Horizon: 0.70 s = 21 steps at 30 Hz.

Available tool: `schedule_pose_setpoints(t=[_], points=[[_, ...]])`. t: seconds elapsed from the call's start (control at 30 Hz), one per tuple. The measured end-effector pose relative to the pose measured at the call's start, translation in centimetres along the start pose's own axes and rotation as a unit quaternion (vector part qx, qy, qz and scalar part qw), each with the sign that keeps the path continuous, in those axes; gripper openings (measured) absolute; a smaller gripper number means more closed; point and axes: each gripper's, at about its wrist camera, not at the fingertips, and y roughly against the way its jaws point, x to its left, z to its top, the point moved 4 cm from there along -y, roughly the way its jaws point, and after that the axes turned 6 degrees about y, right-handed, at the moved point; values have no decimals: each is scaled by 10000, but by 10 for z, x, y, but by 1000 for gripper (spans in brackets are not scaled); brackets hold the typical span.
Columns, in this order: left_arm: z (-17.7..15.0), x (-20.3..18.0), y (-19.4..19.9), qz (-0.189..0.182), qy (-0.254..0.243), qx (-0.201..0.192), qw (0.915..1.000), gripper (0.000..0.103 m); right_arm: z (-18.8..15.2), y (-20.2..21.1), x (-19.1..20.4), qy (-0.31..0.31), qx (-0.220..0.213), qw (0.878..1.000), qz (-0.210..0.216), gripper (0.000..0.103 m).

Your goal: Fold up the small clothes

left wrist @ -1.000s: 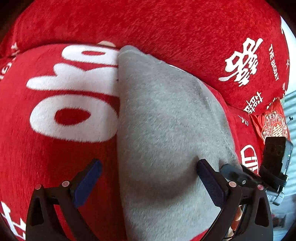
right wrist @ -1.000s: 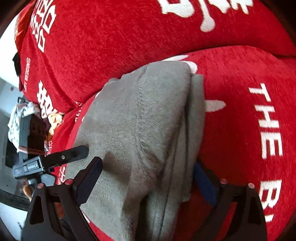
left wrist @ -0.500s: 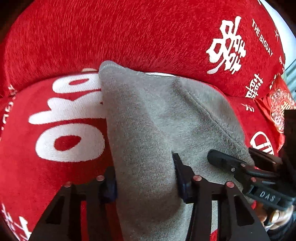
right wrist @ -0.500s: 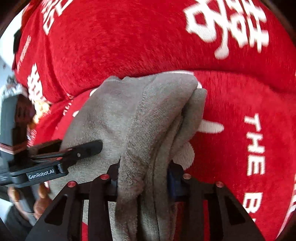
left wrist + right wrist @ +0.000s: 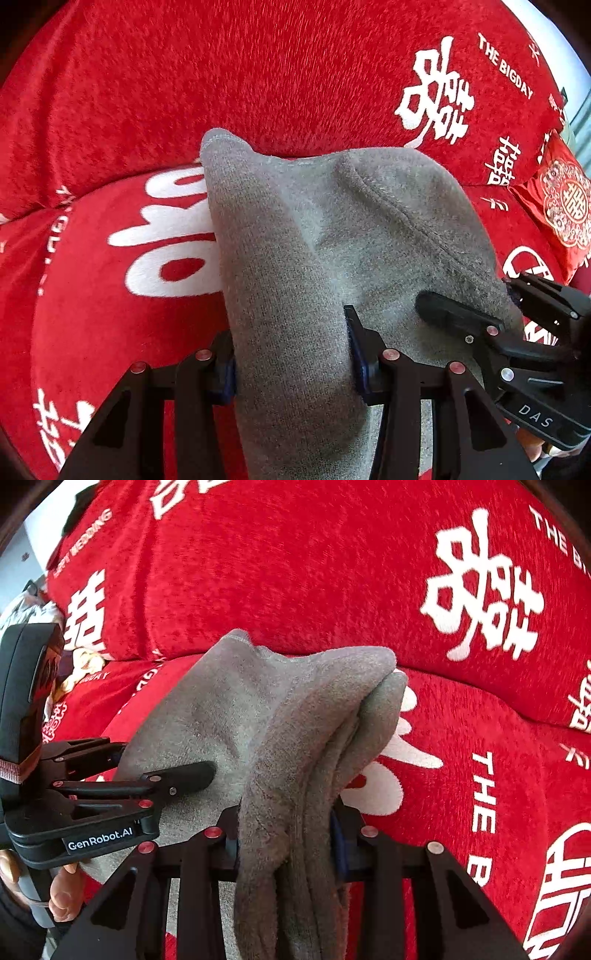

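1. Left claw [image 5: 291, 356] pinching the left edge of the grey garment [image 5: 332, 240], blue-padded fingers [image 5: 356, 354] pressed into the knit from both sides.
2. Right claw [image 5: 286, 838] clamped on the garment's [image 5: 280, 716] right edge, several stacked layers of grey fleece bunched between its fingers [image 5: 338, 840].
3. Garment lying on a red sofa cover [image 5: 110, 314] printed with white letters and characters, far end reaching the seam where seat meets backrest [image 5: 258, 74].
4. Near end of the cloth raised into both claws; the stretch between them draped and slightly tented, with a stitched seam running diagonally across the top.
5. Seen from the left wrist: right claw [image 5: 476, 317] entering from the right side, black housing marked "DAS", its upper finger resting on the grey fabric.
6. Seen from the right wrist: left claw [image 5: 162, 771] entering from the left, housing labelled "GenRobot.AI", its upper finger lying across the cloth; person's fingers [image 5: 64, 893] wrapped around the handle below.
7. Red embroidered pouch [image 5: 561, 206] at the right edge of the left wrist view, well apart from the garment.
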Motion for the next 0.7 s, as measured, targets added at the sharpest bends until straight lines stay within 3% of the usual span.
schedule_pose_setpoints(t=[0.7], points=[[-70, 7, 61, 369, -239, -429, 9981, 48, -49, 49, 70, 153, -456, 9988, -133, 37]])
